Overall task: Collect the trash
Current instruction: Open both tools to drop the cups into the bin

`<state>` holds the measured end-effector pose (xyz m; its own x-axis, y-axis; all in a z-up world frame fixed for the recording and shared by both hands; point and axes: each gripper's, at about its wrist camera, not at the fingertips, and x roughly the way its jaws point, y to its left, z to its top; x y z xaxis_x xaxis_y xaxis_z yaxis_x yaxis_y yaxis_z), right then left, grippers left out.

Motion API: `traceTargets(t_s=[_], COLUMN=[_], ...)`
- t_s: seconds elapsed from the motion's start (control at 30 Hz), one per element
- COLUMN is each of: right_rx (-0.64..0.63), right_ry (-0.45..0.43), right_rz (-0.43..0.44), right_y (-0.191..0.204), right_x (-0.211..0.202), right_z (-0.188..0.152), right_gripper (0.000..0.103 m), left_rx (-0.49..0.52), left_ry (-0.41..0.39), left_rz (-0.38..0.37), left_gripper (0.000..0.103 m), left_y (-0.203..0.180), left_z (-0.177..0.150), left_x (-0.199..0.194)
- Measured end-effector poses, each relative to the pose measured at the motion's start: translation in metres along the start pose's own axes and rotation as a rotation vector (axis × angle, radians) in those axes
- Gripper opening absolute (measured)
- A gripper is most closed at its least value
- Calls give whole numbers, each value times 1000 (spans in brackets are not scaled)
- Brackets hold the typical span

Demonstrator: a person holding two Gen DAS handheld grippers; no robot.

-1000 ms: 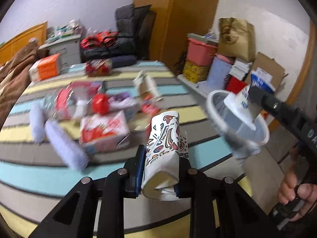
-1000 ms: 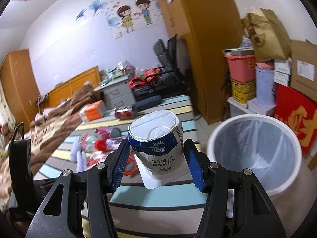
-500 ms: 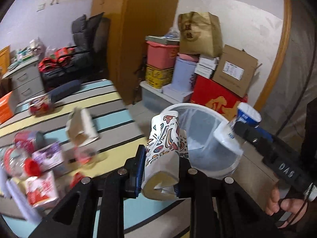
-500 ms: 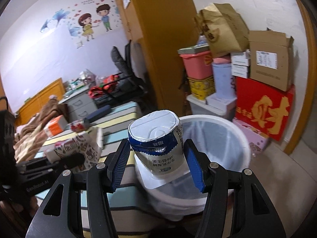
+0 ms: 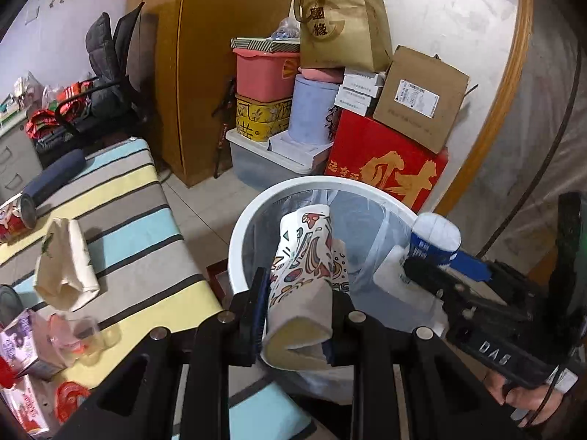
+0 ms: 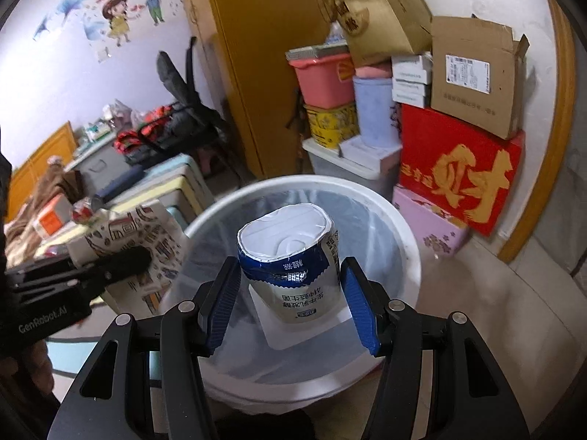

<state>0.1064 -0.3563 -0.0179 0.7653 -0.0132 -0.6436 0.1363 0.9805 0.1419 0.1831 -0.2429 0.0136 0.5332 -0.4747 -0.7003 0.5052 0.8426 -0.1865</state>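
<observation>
You are holding the left gripper [image 5: 297, 315] over the near rim of the white bin [image 5: 256, 209], its jaws pinching a flattened patterned carton [image 5: 304, 275] that is tilting forward over the bin's lined opening. In the right wrist view that same carton [image 6: 139, 242] is showing just beside the bin's left rim [image 6: 205, 216].

You are holding the right gripper [image 6: 290, 308] above the bin's mouth, with the blue pads [image 6: 357, 308] spread slightly wider than the yogurt cup [image 6: 290, 267]. The right pad is standing apart from the cup wall, and contact on the left side cannot be told. The cup is sitting upside down, foil flap hanging beneath it, directly over the clear liner.

On the striped bed [image 5: 121, 220], a crushed cream carton [image 5: 66, 271] is lying near the edge closest to the bin, and more wrappers [image 5: 33, 344] are lying at the lower left corner.
</observation>
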Motion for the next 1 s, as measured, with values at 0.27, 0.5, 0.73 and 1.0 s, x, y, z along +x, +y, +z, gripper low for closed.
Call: traceTargets(t_s=[0.27,0.5,0.73,1.0], right_rx=[30,46,49,14], right_ry=[36,35,3,-53], right_rz=[8,7,17,43], right_y=[-6,-5,4,33], right_x=[7,6,-6,-25], right_z=[2,3,6,6], right_gripper=[59,69,70,70], left_rx=[-7,-17,-23,-36], left_ry=[11,3,-40,-93], left_rz=[-1,6,34,94], left_gripper=[64,64,64,64], left_y=[4,9,18,36], left_z=[2,-1,-8,-23], left_x=[9,1,-24,-62])
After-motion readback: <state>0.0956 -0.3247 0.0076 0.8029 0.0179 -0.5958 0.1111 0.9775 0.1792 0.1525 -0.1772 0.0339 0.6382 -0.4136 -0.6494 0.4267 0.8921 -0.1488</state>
